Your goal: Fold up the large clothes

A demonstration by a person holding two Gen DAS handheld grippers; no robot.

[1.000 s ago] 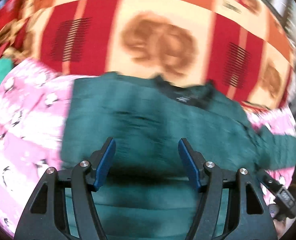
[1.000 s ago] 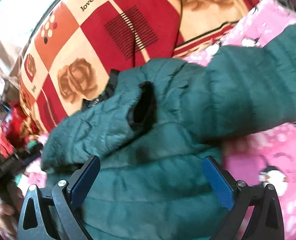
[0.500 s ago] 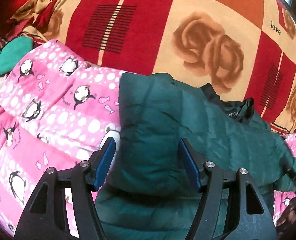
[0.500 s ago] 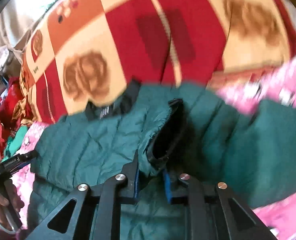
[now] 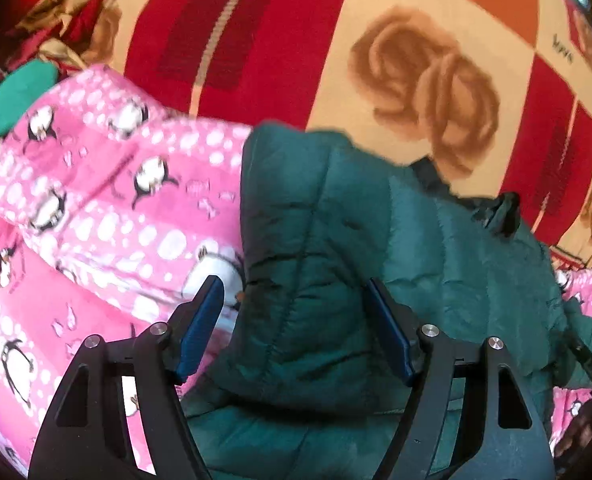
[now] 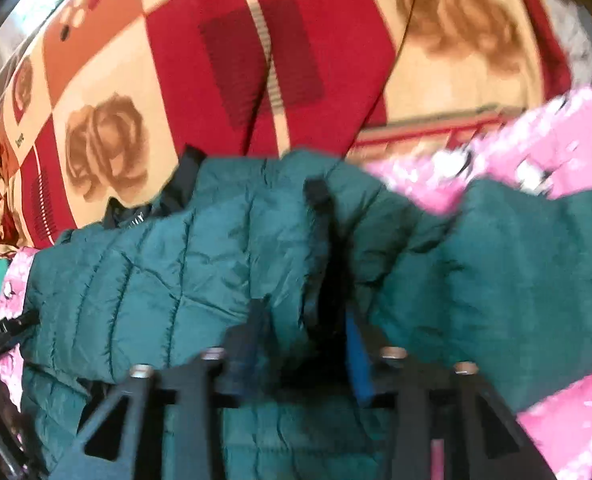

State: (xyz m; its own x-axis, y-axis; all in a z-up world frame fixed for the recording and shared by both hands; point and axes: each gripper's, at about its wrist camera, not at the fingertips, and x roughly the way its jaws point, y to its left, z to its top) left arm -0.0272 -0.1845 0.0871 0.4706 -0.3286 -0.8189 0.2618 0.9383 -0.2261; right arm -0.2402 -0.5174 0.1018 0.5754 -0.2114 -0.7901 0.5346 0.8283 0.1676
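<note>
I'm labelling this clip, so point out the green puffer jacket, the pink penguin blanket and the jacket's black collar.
green puffer jacket (image 5: 312,240), left wrist view, folded quilted panel.
pink penguin blanket (image 5: 108,208), left wrist view, spotted part.
black collar (image 6: 184,184), right wrist view, upper edge.

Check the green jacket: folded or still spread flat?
Partly folded. The green jacket has a sleeve doubled over its body, cuff on top; another part still trails over the pink blanket.
</note>
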